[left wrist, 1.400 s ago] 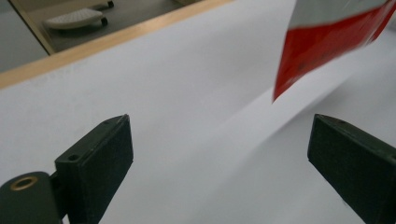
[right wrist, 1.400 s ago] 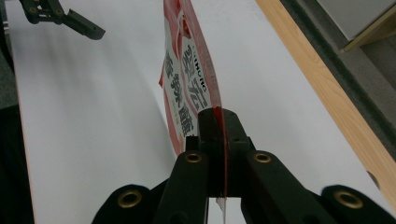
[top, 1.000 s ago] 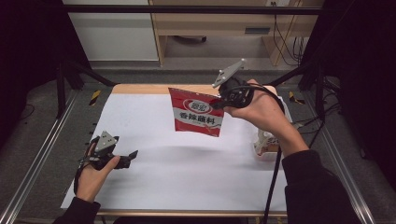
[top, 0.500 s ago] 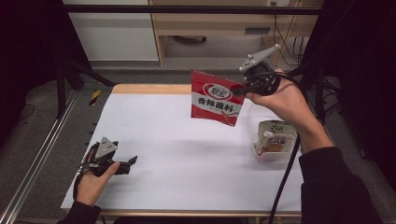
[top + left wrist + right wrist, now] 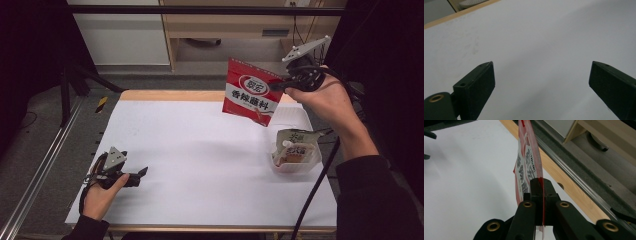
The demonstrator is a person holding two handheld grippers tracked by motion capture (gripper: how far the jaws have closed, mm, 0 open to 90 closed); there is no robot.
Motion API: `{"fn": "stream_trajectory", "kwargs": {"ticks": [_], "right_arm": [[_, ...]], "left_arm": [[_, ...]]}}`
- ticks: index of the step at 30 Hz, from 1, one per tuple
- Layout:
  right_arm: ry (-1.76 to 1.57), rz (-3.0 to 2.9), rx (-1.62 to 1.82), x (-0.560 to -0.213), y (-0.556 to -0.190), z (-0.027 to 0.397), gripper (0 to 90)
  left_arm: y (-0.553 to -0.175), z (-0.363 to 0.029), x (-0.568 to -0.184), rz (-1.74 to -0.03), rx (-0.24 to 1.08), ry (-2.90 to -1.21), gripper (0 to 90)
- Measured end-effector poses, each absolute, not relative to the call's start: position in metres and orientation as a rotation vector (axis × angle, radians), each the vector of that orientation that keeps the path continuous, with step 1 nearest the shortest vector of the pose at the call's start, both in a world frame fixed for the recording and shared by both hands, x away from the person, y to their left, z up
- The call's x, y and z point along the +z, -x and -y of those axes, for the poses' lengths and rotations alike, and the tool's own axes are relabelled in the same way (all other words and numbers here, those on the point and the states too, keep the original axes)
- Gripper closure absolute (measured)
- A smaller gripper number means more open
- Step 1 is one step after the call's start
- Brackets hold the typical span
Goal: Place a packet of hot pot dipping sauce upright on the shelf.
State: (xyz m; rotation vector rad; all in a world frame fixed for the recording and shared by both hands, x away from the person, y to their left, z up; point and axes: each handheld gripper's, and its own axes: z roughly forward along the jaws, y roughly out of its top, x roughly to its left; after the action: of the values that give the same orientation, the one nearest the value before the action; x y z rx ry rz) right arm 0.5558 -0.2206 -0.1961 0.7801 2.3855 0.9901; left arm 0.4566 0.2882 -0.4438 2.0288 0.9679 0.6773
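Red sachet (image 5: 252,92) is pinched at its right edge by the right gripper (image 5: 280,86), jaws clamped tight on the foil. In the right gripper view the sachet (image 5: 527,167) stands edge-on between the two black jaws, white lettering on red running away from the camera. Seen from the high view it hangs in the air, tilted, over the far right part of the bench (image 5: 200,150), roughly 1 o'clock from bench centre, clear of the surface. The right hand (image 5: 330,100) holds the gripper at about sachet height, grey three-cornered plate on top, cable trailing down toward the near edge.

Just below the sachet, at about 3 o'clock on the bench, sits a clear plastic tub (image 5: 295,165) with a pale green-and-white pouch (image 5: 296,145) in it. Sachet and tub are apart, no contact.

Left gripper (image 5: 142,172) is well away at about 8 o'clock, near the front left corner, held low over the white surface by the left hand (image 5: 102,192). Its jaws stand wide apart with nothing between them; the left gripper view shows bare white bench (image 5: 536,45) in the gap and the wooden edge strip (image 5: 461,13) at the far side.

Beyond the bench's far edge: grey floor and a wooden shelf unit (image 5: 240,25).
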Motion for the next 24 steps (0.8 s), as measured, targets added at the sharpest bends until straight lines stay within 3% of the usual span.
{"fn": "stream_trajectory", "kwargs": {"ticks": [24], "right_arm": [[-0.905,-2.277,0.96,-0.205,-0.569,0.274,89.7]], "left_arm": [[-0.456,-0.291,-0.445,-0.965,0.684,-2.036,6.6]]}}
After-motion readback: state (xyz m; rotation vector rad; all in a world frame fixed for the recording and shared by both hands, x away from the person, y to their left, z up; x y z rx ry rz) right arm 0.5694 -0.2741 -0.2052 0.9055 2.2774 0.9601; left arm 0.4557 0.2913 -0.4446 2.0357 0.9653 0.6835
